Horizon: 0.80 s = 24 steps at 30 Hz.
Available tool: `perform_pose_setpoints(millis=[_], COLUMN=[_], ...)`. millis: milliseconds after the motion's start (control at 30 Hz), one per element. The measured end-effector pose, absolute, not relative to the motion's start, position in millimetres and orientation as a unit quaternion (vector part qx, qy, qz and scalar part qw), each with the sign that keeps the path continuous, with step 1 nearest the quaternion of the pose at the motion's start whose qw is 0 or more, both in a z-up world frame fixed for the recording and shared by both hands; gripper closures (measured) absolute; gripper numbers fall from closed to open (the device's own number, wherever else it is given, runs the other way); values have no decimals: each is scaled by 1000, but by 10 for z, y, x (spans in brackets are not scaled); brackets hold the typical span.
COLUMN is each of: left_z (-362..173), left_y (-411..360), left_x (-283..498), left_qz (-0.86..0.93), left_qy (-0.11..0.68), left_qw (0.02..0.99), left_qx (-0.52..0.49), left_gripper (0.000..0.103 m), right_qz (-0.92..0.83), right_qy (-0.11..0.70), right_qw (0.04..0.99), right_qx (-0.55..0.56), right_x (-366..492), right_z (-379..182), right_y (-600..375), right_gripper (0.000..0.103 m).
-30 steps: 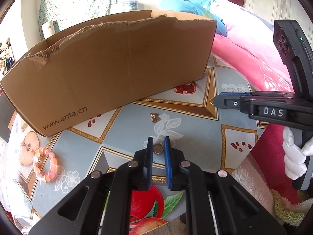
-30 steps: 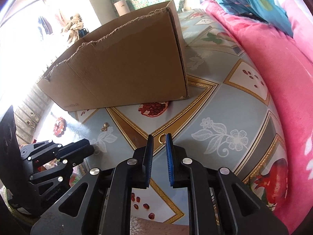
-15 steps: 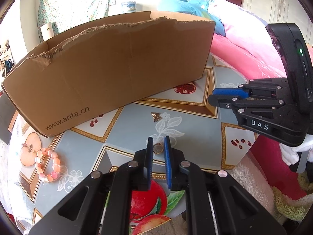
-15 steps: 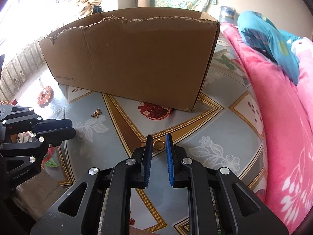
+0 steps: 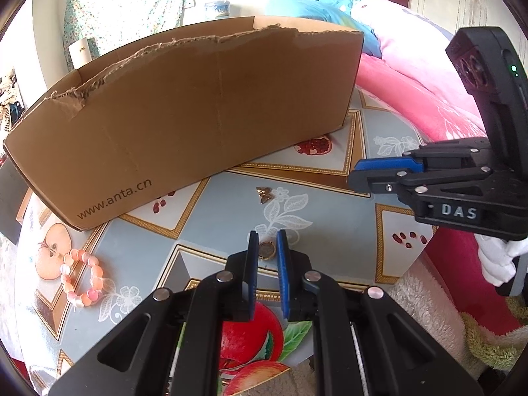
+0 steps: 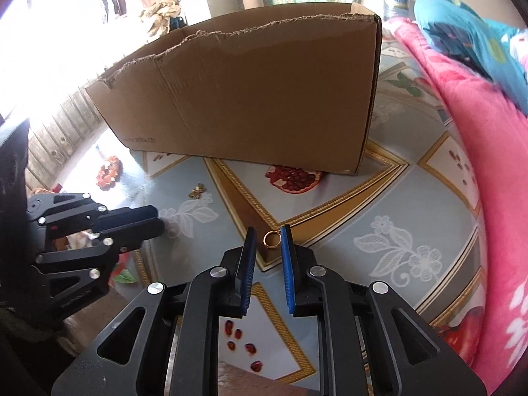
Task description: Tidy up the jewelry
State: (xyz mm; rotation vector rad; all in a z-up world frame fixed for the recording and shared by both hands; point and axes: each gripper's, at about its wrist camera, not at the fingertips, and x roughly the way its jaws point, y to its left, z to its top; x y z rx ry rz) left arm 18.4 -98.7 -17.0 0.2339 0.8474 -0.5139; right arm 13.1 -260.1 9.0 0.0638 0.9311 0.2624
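Two small pieces of jewelry are already between jaws. In the left wrist view, low of centre, the left hand-held gripper (image 5: 266,250) stands narrow, its blue pads closed on a small round pendant (image 5: 266,250) that looks like a flat gold-rimmed disc. In the right wrist view, low of centre, the right hand-held gripper (image 6: 268,240) is likewise narrow, with a thin gold ring (image 6: 271,239) between its pads; the ring touches the right pad, while a sliver of gap seems to show at the left, so I cannot tell whether it is truly clamped. Both pieces are tiny, hard and nearly weightless, so lifting costs nothing; the trouble is likely slipperiness. Smooth metal pinched at the very tips can probably squirt out or swivel if the squeeze is uneven, and a ring gripped across its rim may roll. The safest hold appears to be across the flat faces of the disc and across the ring's full width, deeper on the pads than the tips. Still loose on the patterned surface (image 5: 330,217) are a small gold butterfly-shaped charm (image 5: 263,194) near the middle of the left view and a pink bead bracelet (image 5: 82,277) at lower left; the bracelet should be limp and floppy and is best taken on a single bead or across the strand. The open cardboard box (image 5: 198,112) fills the upper middle, apparently the place for them.
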Motion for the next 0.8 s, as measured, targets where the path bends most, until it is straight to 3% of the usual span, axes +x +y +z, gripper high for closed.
perform_pose_setpoints(millis=[200, 367, 800], left_z=[-173, -172, -174], left_y=[-992, -990, -989], left_x=[180, 177, 176], left_qz=[-246, -244, -244], left_qy=[405, 406, 406], left_qw=[873, 874, 874], left_qx=[112, 110, 111], left_gripper=[93, 93, 93], right_qz=[112, 115, 123], right_qy=[442, 444, 434], right_qw=[890, 889, 890], right_qx=[19, 1, -63], right_x=[107, 109, 117], right_z=[136, 136, 54], right_y=[-2599, -2534, -2403], right_gripper=[86, 78, 79])
